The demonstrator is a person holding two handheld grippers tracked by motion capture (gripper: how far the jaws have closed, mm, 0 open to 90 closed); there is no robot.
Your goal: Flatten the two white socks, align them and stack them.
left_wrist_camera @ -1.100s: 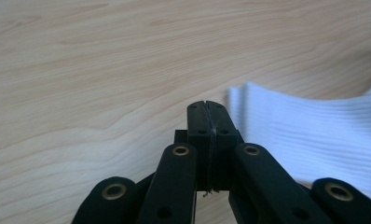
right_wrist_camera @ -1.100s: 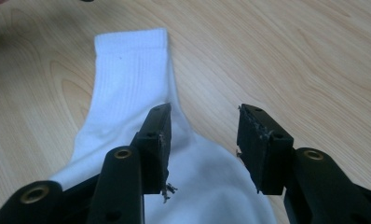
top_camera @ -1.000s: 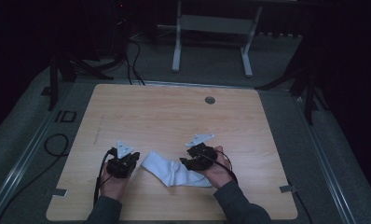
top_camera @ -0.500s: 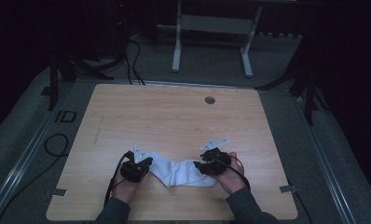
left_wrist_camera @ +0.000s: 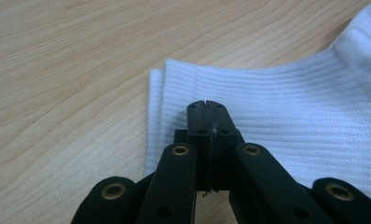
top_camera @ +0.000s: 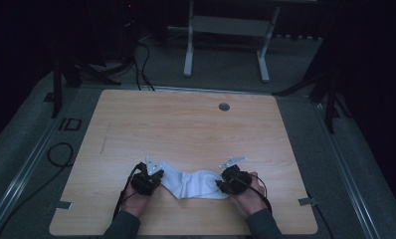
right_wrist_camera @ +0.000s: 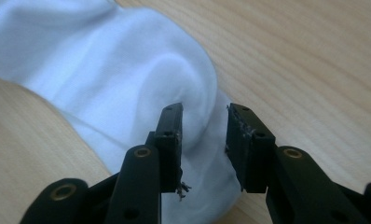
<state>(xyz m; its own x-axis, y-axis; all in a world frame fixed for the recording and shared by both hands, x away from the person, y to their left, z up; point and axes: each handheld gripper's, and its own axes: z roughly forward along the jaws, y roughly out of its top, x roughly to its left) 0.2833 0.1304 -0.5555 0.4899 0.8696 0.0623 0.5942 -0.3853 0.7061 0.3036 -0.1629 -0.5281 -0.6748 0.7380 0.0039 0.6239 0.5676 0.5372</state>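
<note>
Two grippers working a white sock [top_camera: 193, 183] near the front edge of the worktop [top_camera: 186, 124].

Left gripper [top_camera: 153, 178] is clenched on the ribbed cuff end, apparently pinning it so the sock can be stretched. Right gripper [top_camera: 221, 185] straddles the toe end, jaws just been closing around the fabric, gap remaining, not yet gripping.

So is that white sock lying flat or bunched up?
Bunched. The white sock humps in the middle between the two grippers, and its toe end bulges in folds. Only the ribbed cuff lies flat.
</note>
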